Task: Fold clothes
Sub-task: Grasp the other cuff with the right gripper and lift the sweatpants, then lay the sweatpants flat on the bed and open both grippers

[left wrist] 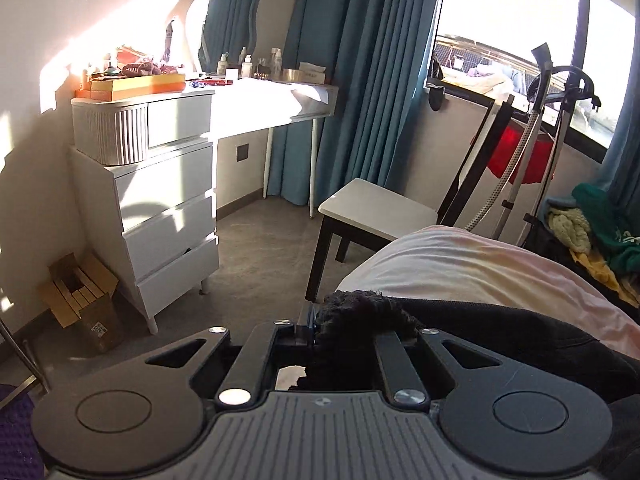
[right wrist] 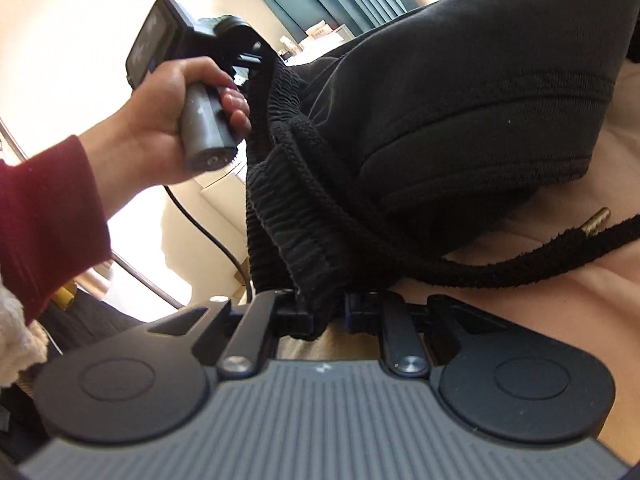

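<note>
I find both claws clamped on the ribbed waistband (right wrist: pixel 280 216) of the black trousers (right wrist: pixel 460 92), left gripper (left wrist: pixel 344 344) and right gripper (right wrist: pixel 326 312) alike, the garment draped over the bed (left wrist: pixel 460 264) near its edge; I judge both ends should travel level, drawstring (right wrist: pixel 500 264) kept clear.

garment (left wrist: pixel 500 320) on bed (left wrist: pixel 460 264), chair (left wrist: pixel 376 208) behind

Free: bare floor (left wrist: pixel 256 248) btwn drawer chest (left wrist: pixel 168 216) and chair (left wrist: pixel 376 208). Blocked R: garment steamer (left wrist: pixel 520 184), clothes pile (left wrist: pixel 592 232). Low L: cardboard box (left wrist: pixel 80 300). Black garment (right wrist: pixel 460 92) fills space ahead; drawcord (right wrist: pixel 520 260) trails across sheet (right wrist: pixel 560 320).
</note>
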The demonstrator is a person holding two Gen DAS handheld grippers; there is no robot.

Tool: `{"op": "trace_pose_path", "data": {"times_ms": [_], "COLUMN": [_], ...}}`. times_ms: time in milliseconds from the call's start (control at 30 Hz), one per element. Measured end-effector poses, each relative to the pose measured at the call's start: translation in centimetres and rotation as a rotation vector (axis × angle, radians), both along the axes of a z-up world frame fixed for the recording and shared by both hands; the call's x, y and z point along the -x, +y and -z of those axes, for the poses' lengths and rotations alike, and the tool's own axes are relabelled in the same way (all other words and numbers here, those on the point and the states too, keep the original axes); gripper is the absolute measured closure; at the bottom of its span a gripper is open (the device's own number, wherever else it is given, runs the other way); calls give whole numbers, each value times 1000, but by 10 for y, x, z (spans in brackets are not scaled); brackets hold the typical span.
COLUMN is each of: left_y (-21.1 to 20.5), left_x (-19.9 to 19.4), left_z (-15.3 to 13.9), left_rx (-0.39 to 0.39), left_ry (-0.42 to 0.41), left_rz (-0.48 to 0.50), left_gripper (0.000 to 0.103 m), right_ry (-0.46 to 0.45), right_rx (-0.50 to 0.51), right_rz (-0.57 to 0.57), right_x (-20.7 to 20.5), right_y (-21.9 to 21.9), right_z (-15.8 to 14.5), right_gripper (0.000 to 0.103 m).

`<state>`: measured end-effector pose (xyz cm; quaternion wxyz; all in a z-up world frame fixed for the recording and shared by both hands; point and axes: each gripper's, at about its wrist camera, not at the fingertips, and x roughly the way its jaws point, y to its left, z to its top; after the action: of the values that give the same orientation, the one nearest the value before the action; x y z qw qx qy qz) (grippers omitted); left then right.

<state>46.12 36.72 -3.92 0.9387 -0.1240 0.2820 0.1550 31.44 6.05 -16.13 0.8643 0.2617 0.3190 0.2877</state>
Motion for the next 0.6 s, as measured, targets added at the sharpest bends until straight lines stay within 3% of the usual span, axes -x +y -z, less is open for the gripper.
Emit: {"op": "trace_pose_path", "data": {"times_ms": [67,133,200,300,333,367,433,600], "left_y": [8,12,14,17,17,16,16,-20], "left_x": [5,18,32,64,78,93,123,210], "left_z": [10,6,2,-11,-17,-23,-35,-71], "left_rx": [43,39,29,-3,-9,-14,-26,-81], "left_ry": [0,0,1,9,9,10,11,-74], "left_rz": [-1,-8,-16,-21,-15,-9,2,51], "left_gripper": [87,76,46,18,17,16,16,14], "right_ry": [-18,-38,-52,-52,-57,-62,-53,-86], "right_rx": [16,49,68,80,87,95,107,161], "right_rz": [-18,-39,-59,-77,-75,-74,-94,-67], "right_x": [1,4,7,16,22,28,39,76], "right_y": [1,3,4,4,4,3,3,-12], "right_z": [-4,-10,-17,-26,-29,-32,-39,-65], "right_gripper": [80,76,65,34,19,16,17,17]}}
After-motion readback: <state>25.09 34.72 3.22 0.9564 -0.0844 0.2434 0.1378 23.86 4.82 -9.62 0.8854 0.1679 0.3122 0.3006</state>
